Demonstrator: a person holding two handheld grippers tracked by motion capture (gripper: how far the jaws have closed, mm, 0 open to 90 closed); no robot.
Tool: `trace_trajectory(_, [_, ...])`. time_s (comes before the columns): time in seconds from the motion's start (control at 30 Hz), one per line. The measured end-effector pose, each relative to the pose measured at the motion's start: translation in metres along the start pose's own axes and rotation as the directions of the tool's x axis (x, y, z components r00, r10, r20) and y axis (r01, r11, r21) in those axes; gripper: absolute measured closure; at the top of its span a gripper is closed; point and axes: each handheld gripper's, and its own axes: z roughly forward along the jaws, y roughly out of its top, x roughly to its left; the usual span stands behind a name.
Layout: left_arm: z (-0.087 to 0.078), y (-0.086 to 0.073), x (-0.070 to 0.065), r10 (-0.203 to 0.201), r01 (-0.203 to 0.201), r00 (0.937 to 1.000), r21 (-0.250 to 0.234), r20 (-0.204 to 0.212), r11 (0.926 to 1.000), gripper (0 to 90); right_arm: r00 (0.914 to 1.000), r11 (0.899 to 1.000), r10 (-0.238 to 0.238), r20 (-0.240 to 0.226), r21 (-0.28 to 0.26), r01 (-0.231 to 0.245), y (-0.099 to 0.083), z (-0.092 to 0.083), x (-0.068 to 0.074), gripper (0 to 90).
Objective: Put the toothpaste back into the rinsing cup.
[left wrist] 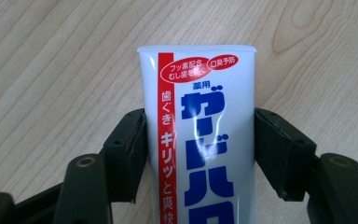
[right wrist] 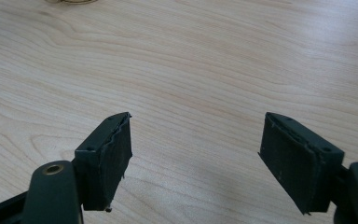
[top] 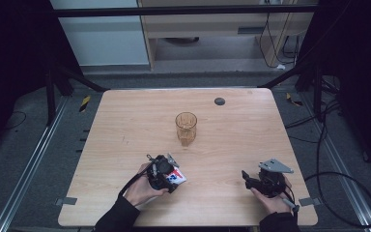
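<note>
We see left hand-held gripper point(left wrist: 199, 140) clamping toothpaste tube point(left wrist: 200, 135), frame centre; right hand-held gripper point(right wrist: 196, 154) open over bare counter point(right wrist: 191, 70).

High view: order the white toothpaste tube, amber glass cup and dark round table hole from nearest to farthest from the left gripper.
1. White toothpaste tube, between the left gripper's jaws.
2. Amber glass cup, mid-table, beyond it.
3. Dark round table hole, near the far edge.

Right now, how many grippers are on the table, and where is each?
2. The left gripper is near the front edge, left of centre, its pads against a white toothpaste tube. The right gripper sits near the front right corner, open, with bare wood between its pads.
</note>
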Motion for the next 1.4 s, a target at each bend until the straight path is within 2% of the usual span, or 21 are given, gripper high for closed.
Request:
trace_trajectory(0.27, [-0.002, 0.001, -0.003, 0.003, -0.003, 0.9999, 0.007, -0.012, 1.0, 42.0, 1.0, 1.0, 0.0, -0.002, -0.004, 0.0, 0.0, 0.0, 0.0, 25.0])
trace_trajectory(0.47, [-0.005, 0.0, -0.003, 0.0, 0.0, 1.0, 0.004, -0.001, 1.0, 51.8, 1.0, 1.0, 0.005, -0.005, 0.001, -0.005, 0.0, 0.0, 0.0, 25.0])
trace_trajectory(0.6, [-0.009, -0.001, -0.002, -0.001, 0.001, 1.0, -0.005, 0.002, 1.0, 56.3, 1.0, 1.0, 0.005, -0.005, 0.0, -0.005, 0.0, 0.0, -0.001, 25.0])
trace_trajectory(0.67, [-0.013, -0.001, -0.002, -0.005, 0.005, 1.0, -0.016, 0.0, 0.9999, 62.8, 1.0, 1.0, 0.005, -0.005, 0.001, -0.005, 0.0, 0.0, -0.001, 25.1])
trace_trajectory(0.77, [-0.016, -0.003, 0.0, -0.017, 0.017, 0.9999, -0.028, 0.001, 0.9995, 66.3, 1.0, 1.0, 0.002, -0.002, -0.001, -0.002, 0.0, 0.0, -0.002, 25.1])
trace_trajectory(1.0, [-0.021, -0.006, 0.002, -0.034, 0.033, 0.9993, -0.055, -0.015, 0.998, 69.8, 1.0, 1.0, 0.002, -0.003, 0.002, -0.002, 0.0, 0.0, -0.002, 25.1])
trace_trajectory(1.23, [-0.04, -0.007, 0.005, -0.062, 0.057, 0.9975, -0.131, -0.034, 0.9897, 70.8, 1.0, 1.0, 0.002, 0.001, 0.003, -0.002, 0.0, 0.0, -0.003, 25.2])
trace_trajectory(1.4, [-0.056, -0.008, 0.006, -0.09, 0.076, 0.9943, -0.218, -0.057, 0.9729, 71.5, 1.0, 1.0, 0.006, 0.004, -0.007, -0.006, 0.0, -0.001, -0.003, 25.3])
